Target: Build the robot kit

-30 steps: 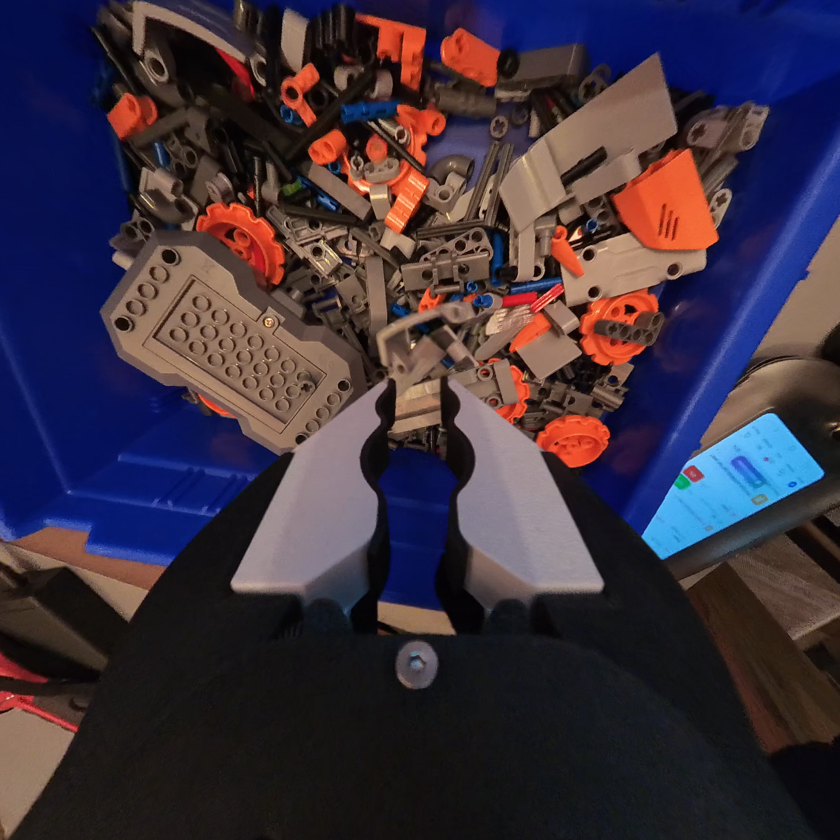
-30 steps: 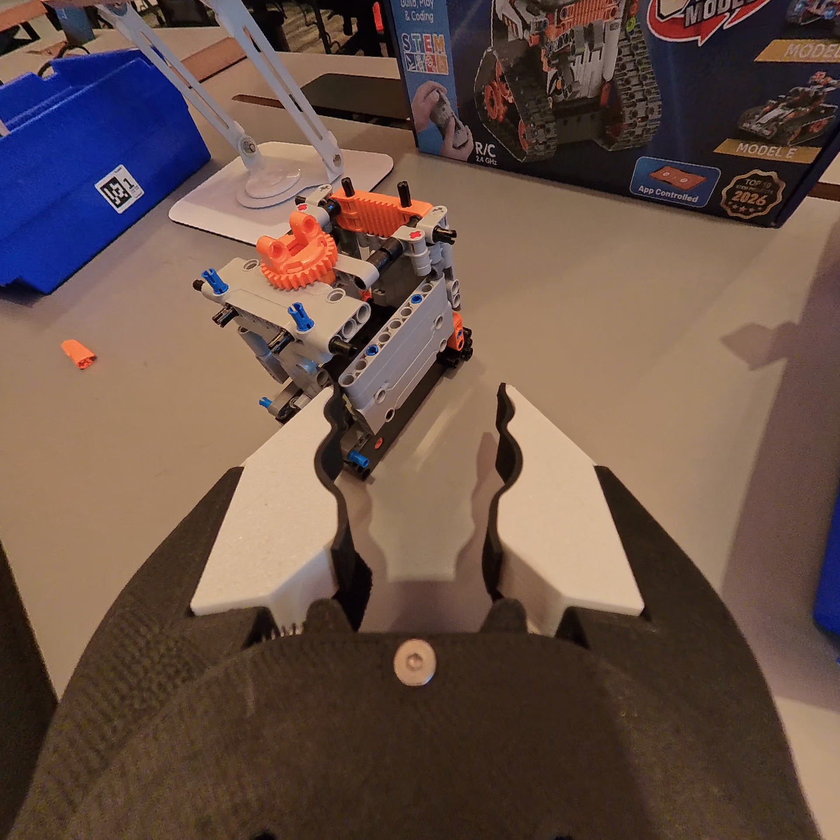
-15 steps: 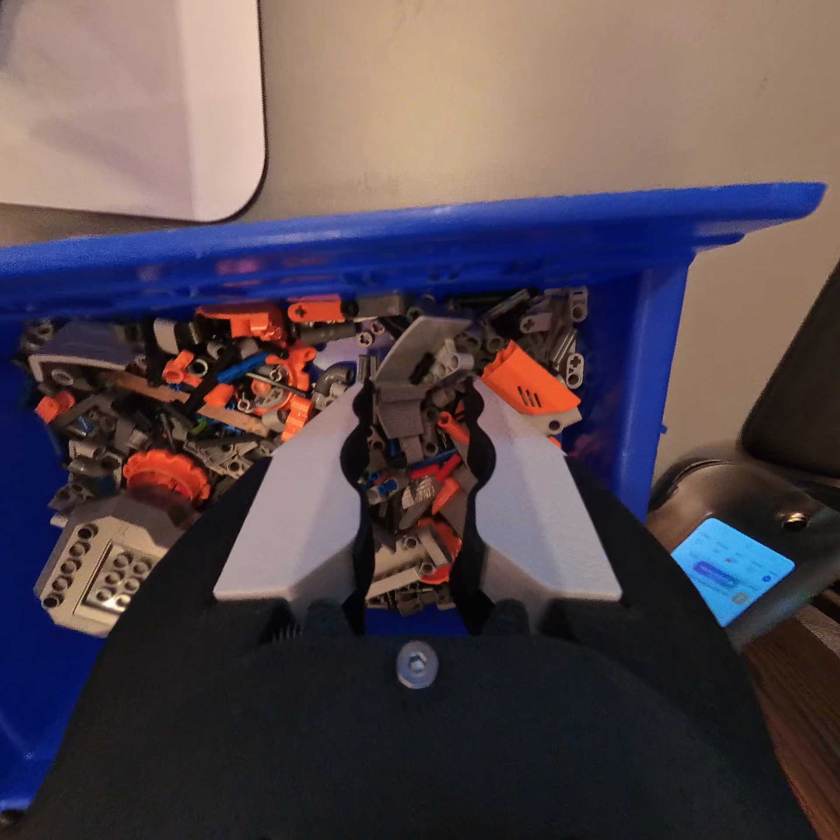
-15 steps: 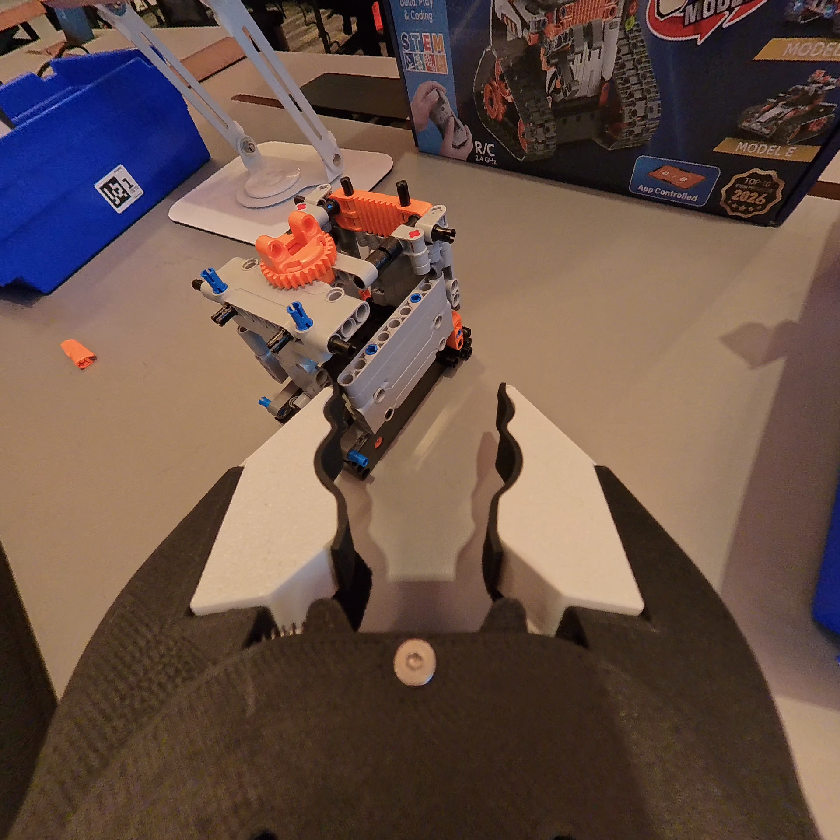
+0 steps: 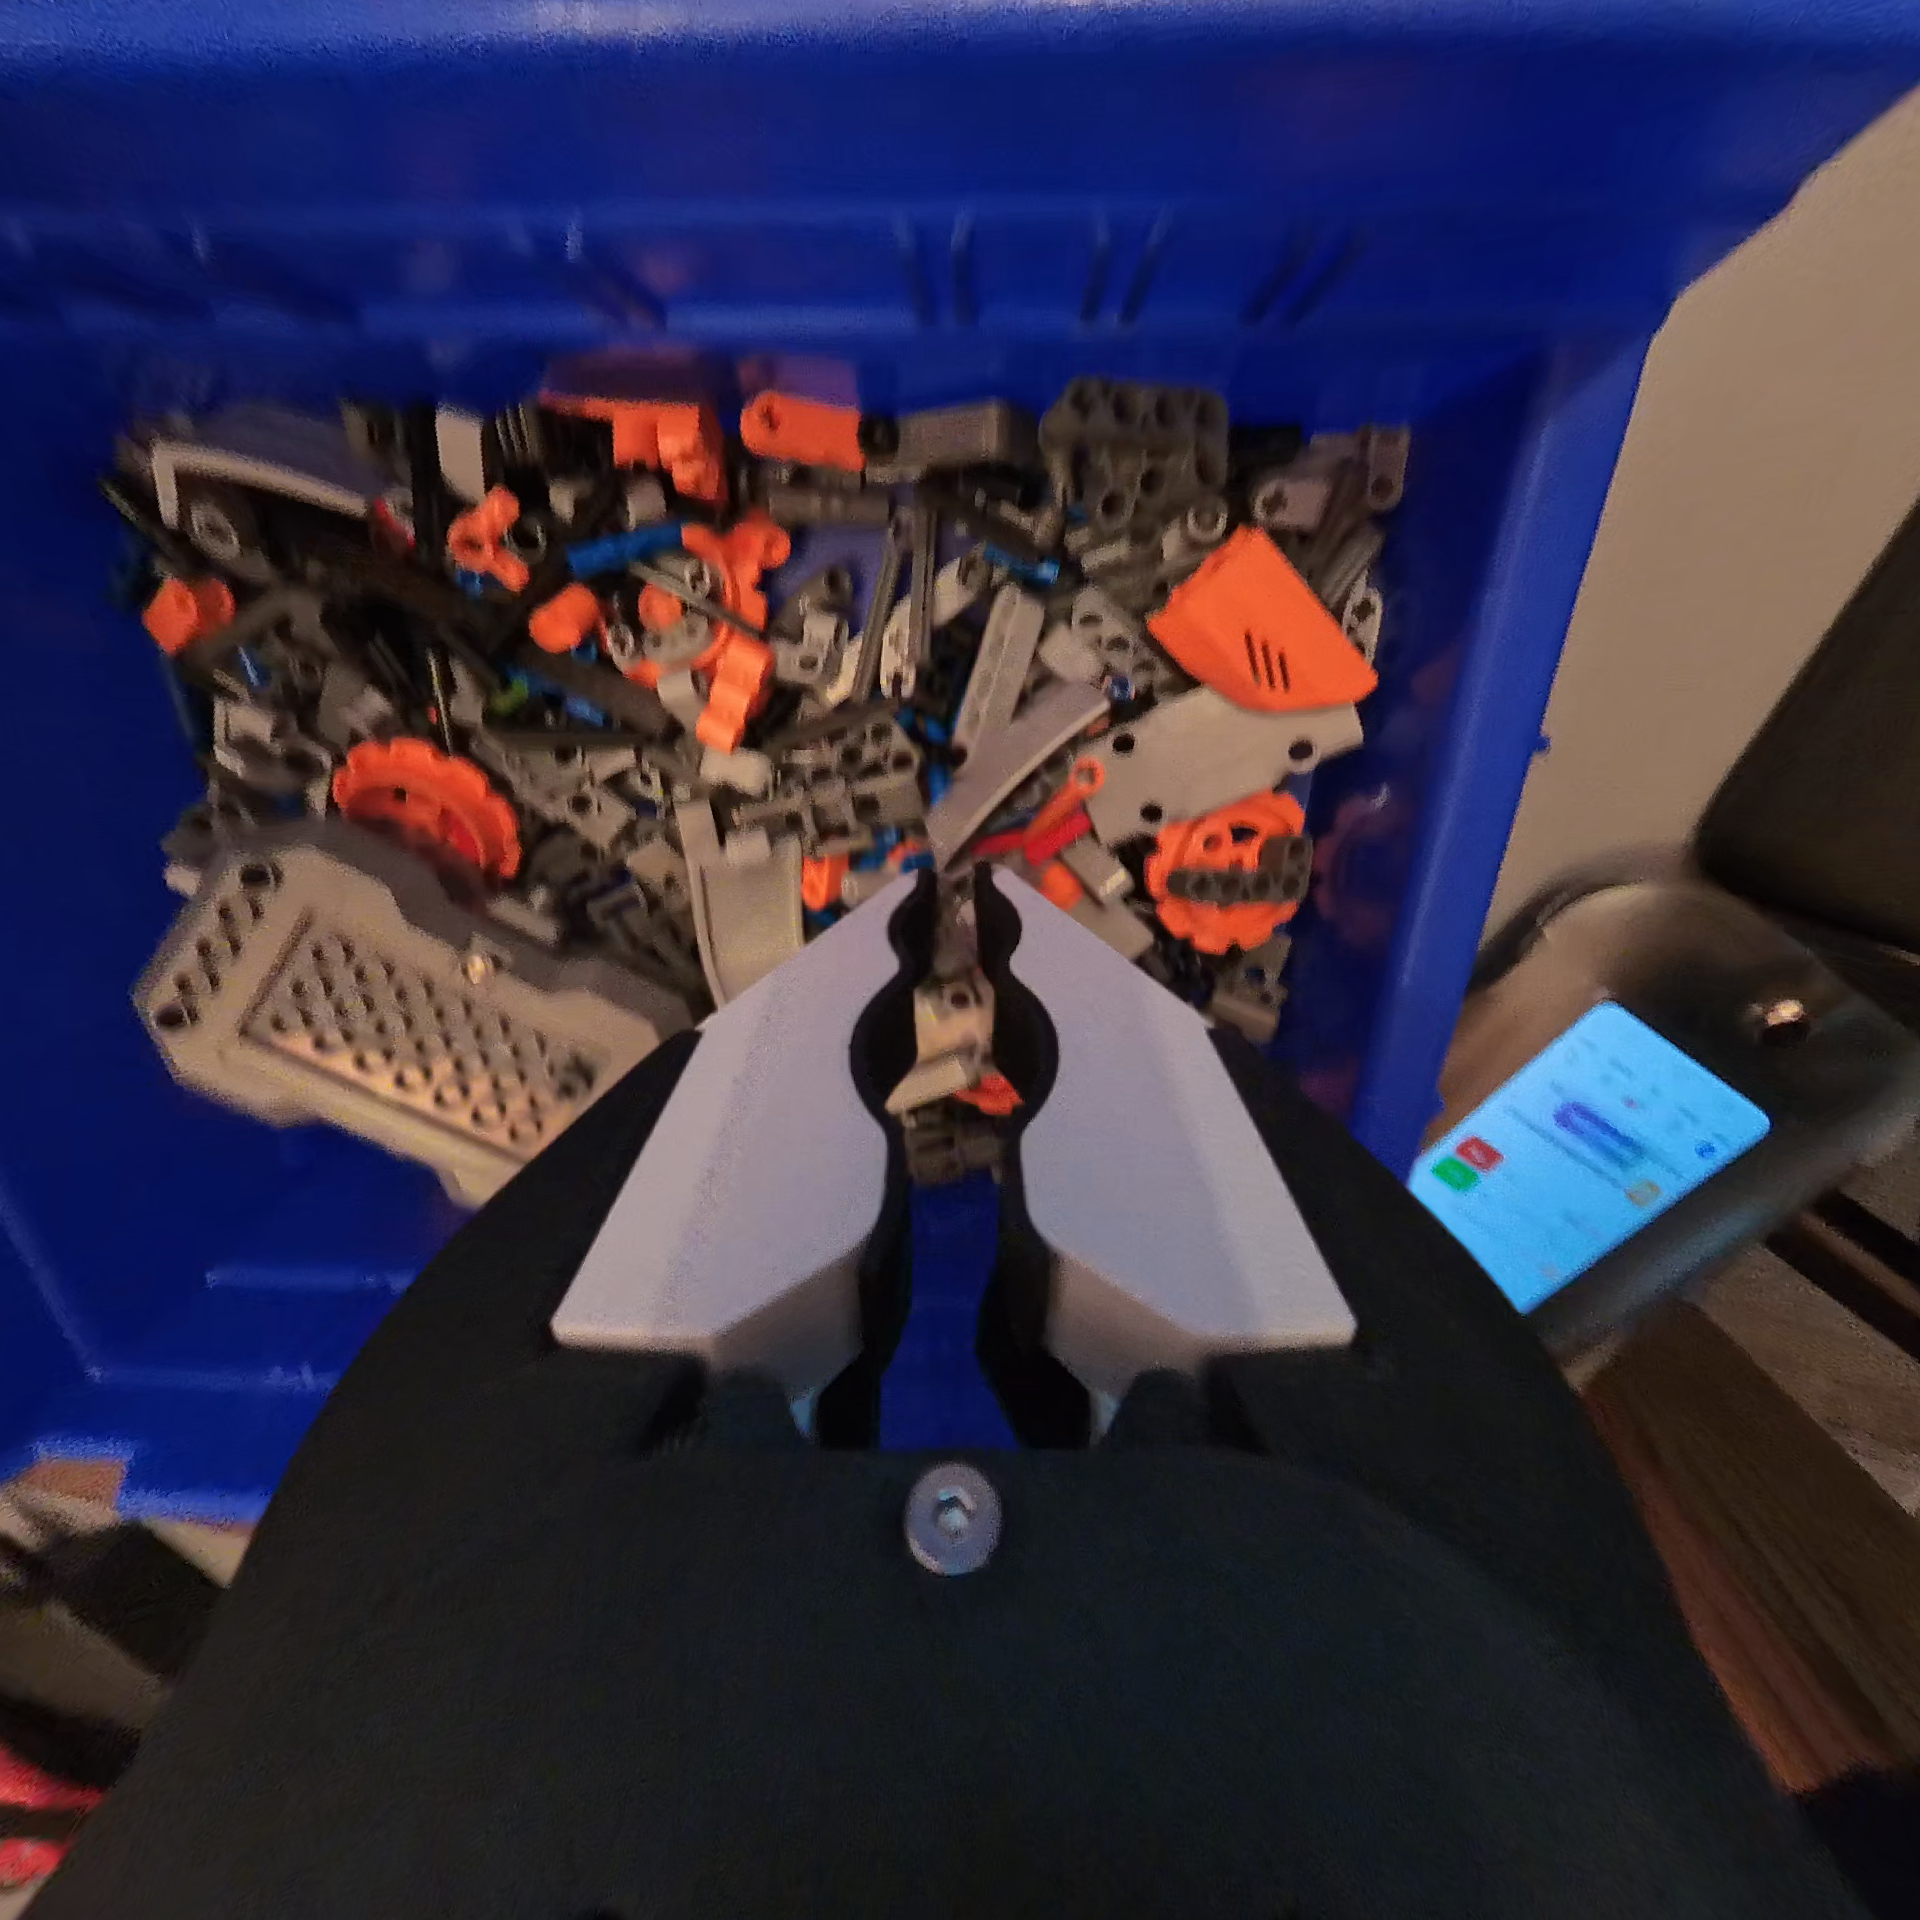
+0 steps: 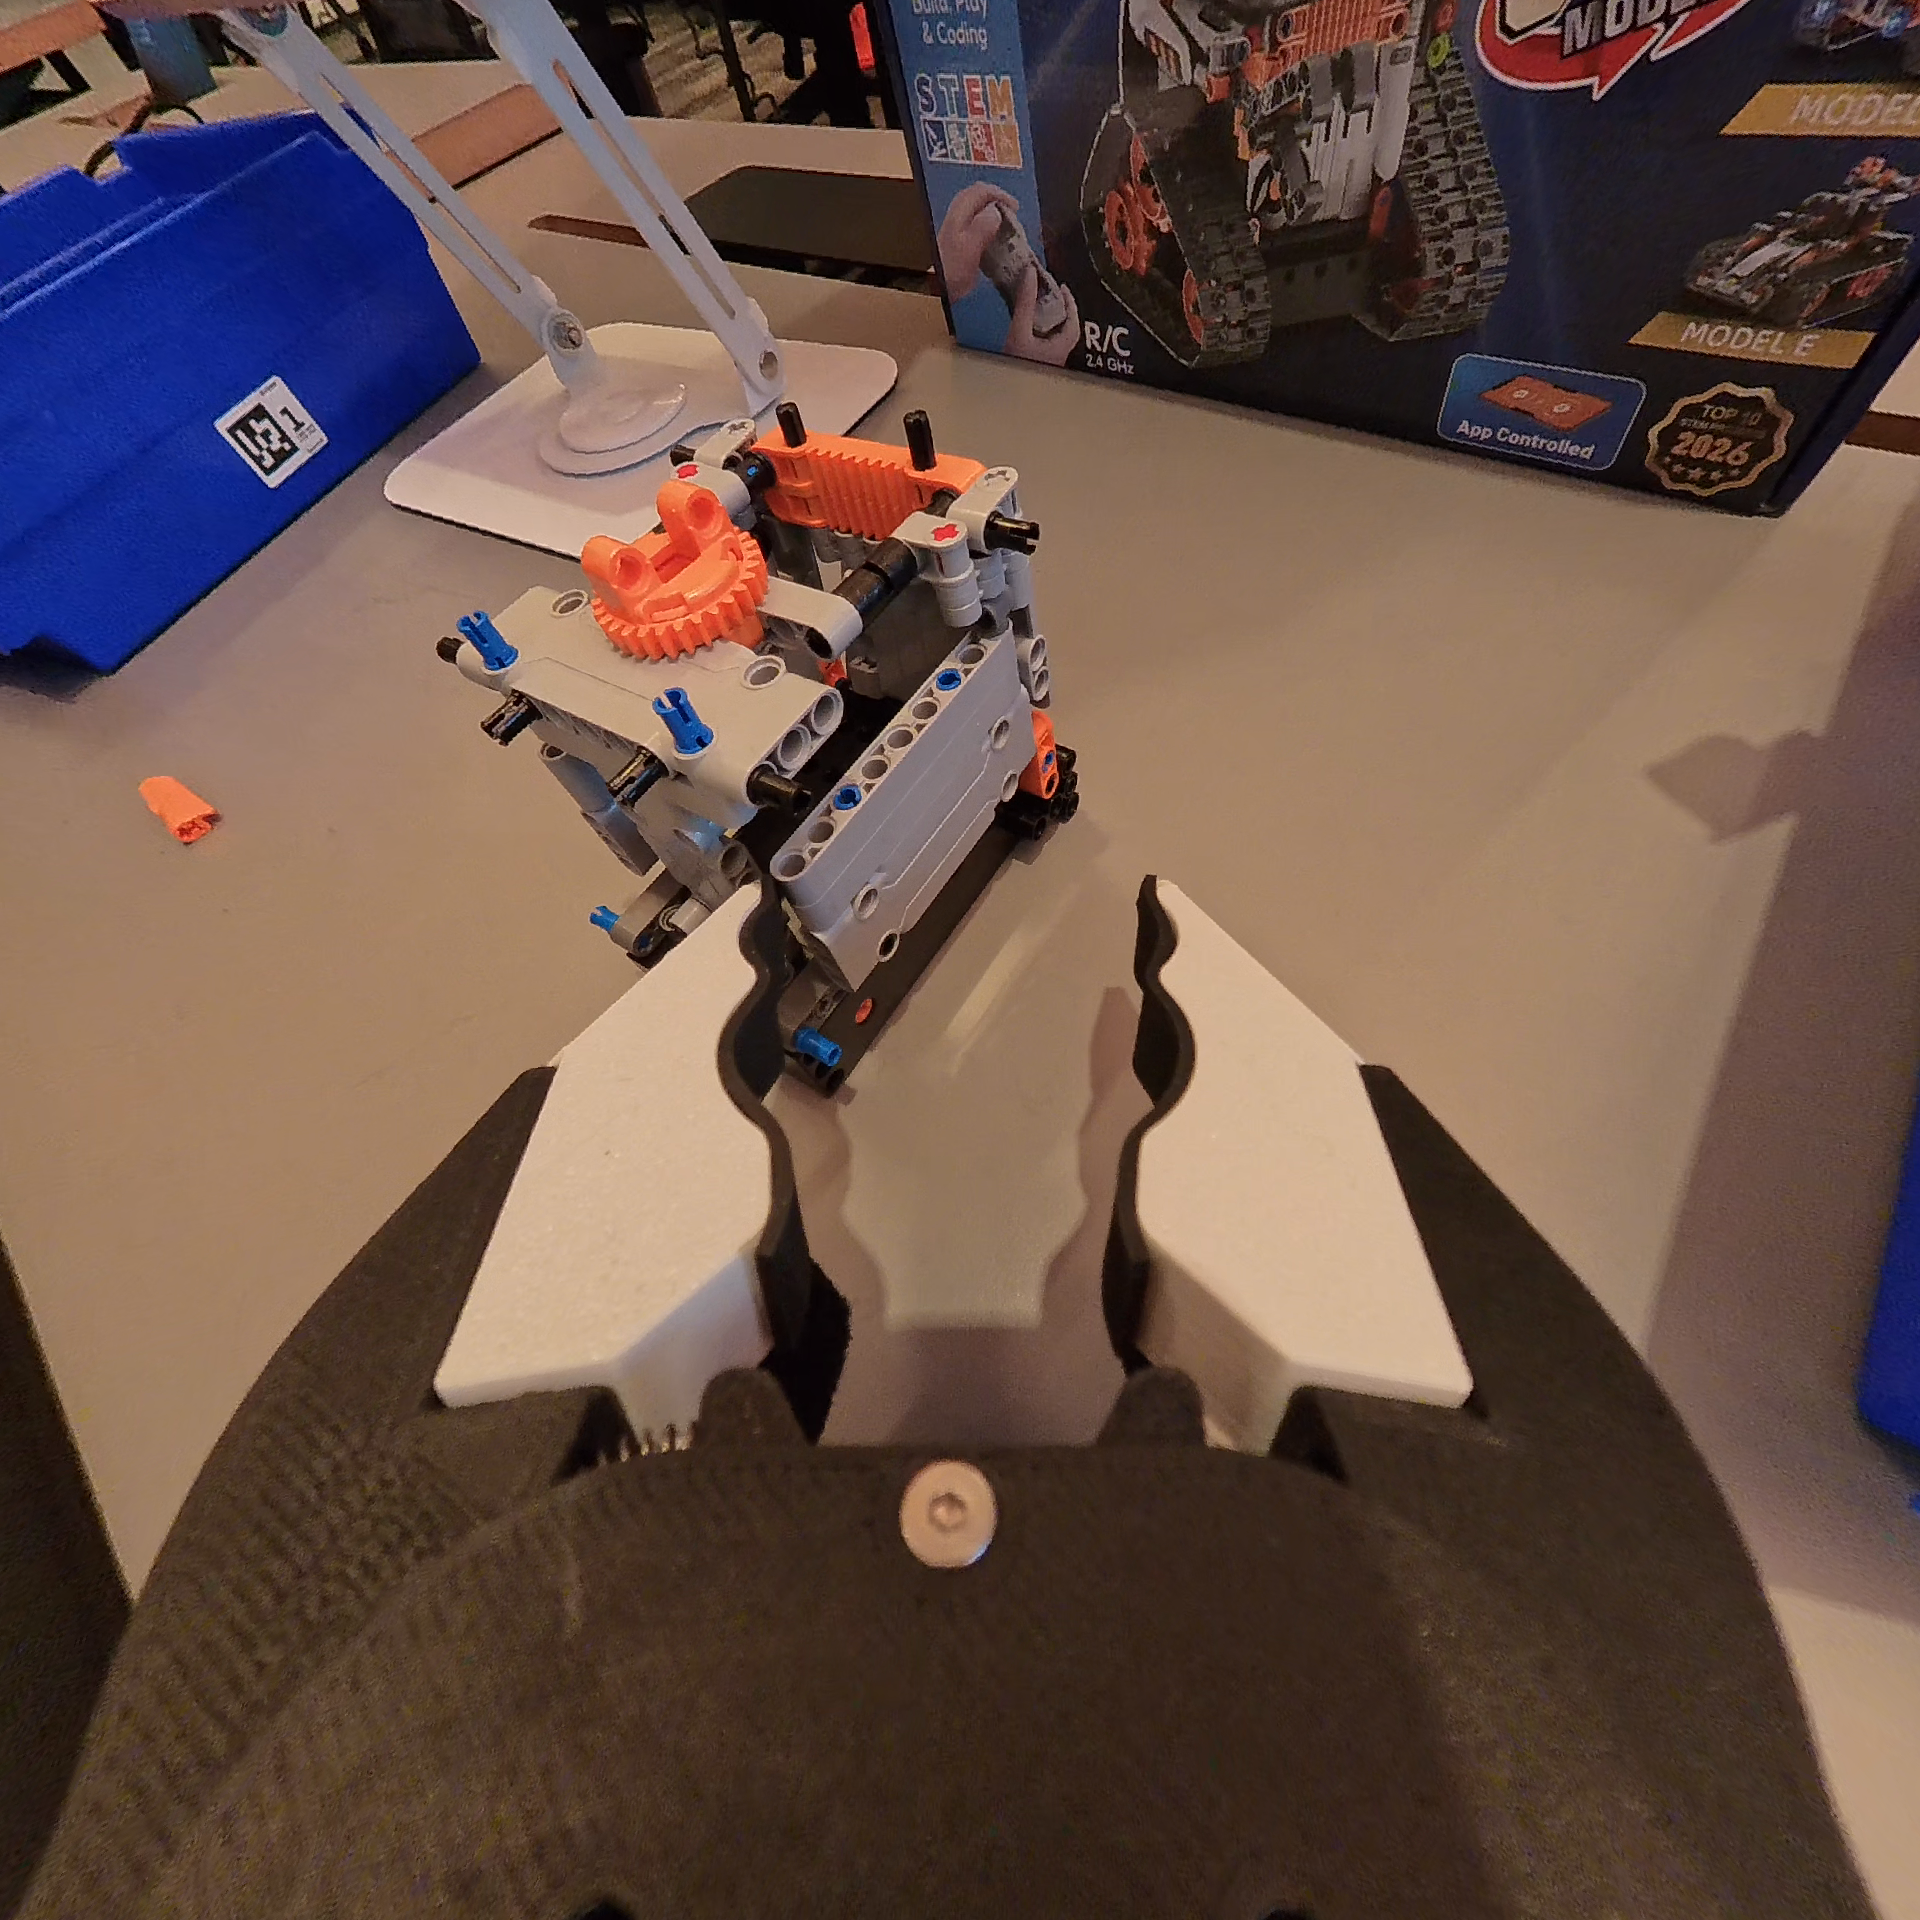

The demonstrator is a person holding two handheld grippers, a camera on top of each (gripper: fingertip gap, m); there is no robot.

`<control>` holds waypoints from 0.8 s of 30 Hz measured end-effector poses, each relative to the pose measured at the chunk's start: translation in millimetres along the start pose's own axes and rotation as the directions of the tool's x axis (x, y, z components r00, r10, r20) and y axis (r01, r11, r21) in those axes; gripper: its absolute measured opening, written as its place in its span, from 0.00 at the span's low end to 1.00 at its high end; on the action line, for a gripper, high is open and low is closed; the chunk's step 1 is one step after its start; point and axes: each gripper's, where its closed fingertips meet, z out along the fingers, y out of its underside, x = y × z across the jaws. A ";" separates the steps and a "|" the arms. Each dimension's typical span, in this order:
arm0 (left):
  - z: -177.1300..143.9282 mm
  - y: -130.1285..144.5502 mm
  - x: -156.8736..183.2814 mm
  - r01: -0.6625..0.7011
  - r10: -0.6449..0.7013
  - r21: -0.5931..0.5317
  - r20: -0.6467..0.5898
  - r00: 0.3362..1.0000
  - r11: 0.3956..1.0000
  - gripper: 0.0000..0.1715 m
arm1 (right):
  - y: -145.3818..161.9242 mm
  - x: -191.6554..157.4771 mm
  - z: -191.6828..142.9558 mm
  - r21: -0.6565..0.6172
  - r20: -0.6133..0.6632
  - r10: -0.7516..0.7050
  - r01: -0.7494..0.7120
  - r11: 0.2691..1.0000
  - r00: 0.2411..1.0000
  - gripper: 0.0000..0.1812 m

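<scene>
In the left wrist view my left gripper [image 5: 951,894] hangs over a blue bin [image 5: 727,208] holding a heap of grey, black and orange building parts [image 5: 727,675]. Its jaws are almost together, pinching small grey parts [image 5: 948,1023]; the frame is blurred. A large grey studded plate [image 5: 364,997] lies to the left of the fingers. In the right wrist view my right gripper [image 6: 951,904] is open and empty above the grey table [image 6: 1351,727]. A half-built grey, black and orange model [image 6: 831,707] stands just ahead, its near corner by my left fingertip [image 6: 727,966].
A lit phone screen [image 5: 1590,1143] lies right of the bin. On the table are a printed toy box [image 6: 1455,208] at the back, a white stand base [image 6: 644,416], another blue bin [image 6: 187,364] at left, and a loose orange part [image 6: 179,808]. My hands' fingertips stand some 55 centimeters from each other. My right tips are about 55 centimeters from the large grey studded plate [image 5: 364,997], my left tips only 12 centimeters.
My left gripper swung up over the bin's far rim with its jaws wider, then dropped back over the heap and closed to a narrow gap. The right gripper and the model have not moved.
</scene>
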 end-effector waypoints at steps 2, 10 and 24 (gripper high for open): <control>-6.1 18.0 4.0 0.036 -0.038 -0.065 -0.032 0.999 0.997 0.03 | 0.2 0.2 0.1 -0.001 0.000 0.001 -0.001 1.000 1.000 0.37; -10.7 31.6 -2.8 0.075 -0.076 -0.081 -0.006 0.997 0.994 0.14 | 0.2 1.1 0.1 0.000 -0.004 0.003 -0.003 1.000 1.000 0.37; 5.2 -30.5 -30.2 0.022 -0.026 0.049 0.080 0.996 0.999 0.22 | -1.2 1.3 -0.9 0.007 -0.008 -0.007 0.007 1.000 1.000 0.35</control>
